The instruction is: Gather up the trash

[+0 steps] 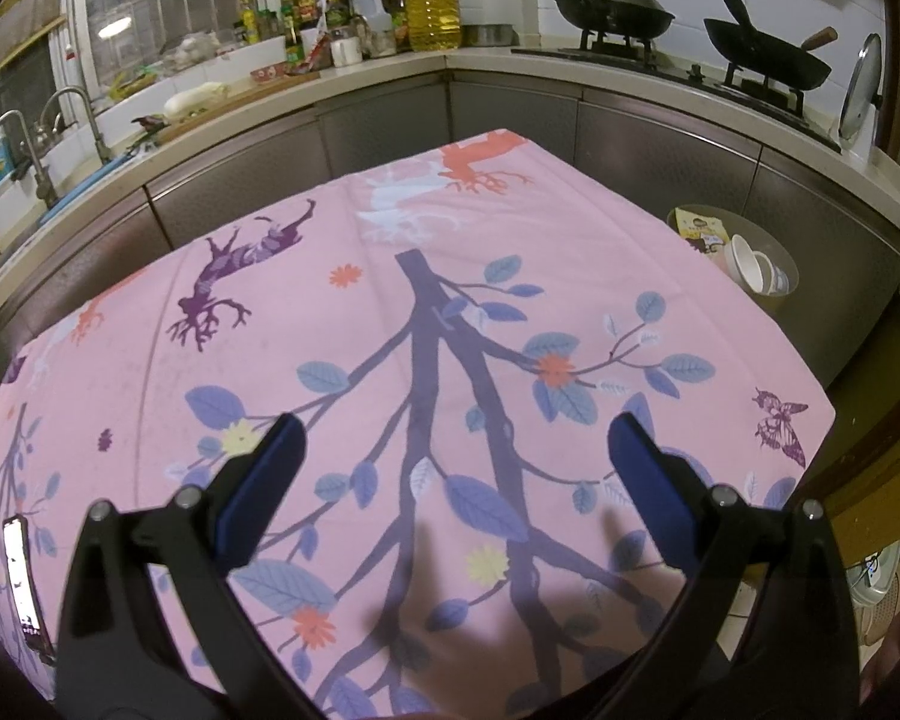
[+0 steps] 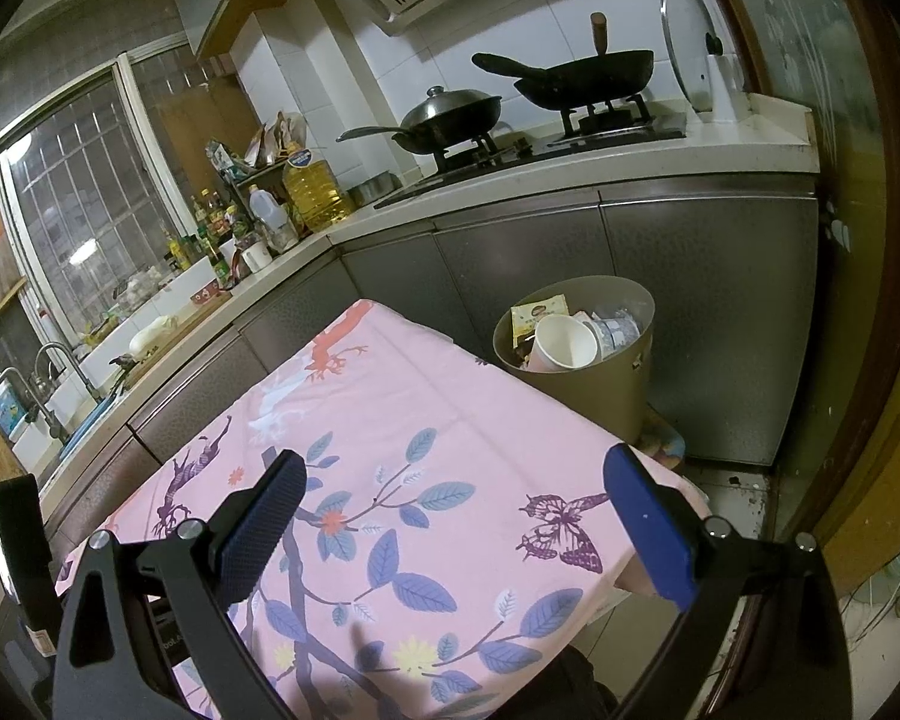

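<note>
A tan trash bin [image 2: 594, 387] stands on the floor past the table's far right corner; the left wrist view shows it too, the bin [image 1: 786, 249]. Inside lie a white paper cup [image 2: 564, 343], a patterned cup [image 2: 615, 333] and a yellow snack wrapper [image 2: 537, 311]. The pink flowered tablecloth [image 1: 390, 312] carries no loose trash that I can see. My left gripper [image 1: 456, 438] hovers open above the cloth. My right gripper [image 2: 456, 477] is open too, nearer the table's right edge, with nothing between its blue pads.
Grey kitchen cabinets [image 1: 660, 138] wrap the table's far sides. Two woks [image 2: 582, 75] sit on a stove, a glass lid [image 2: 687, 39] leans at the wall. Bottles and an oil jug [image 2: 312, 186] crowd the counter corner. A sink tap [image 1: 84, 114] is at left. A phone [image 1: 21, 576] lies at the cloth's left edge.
</note>
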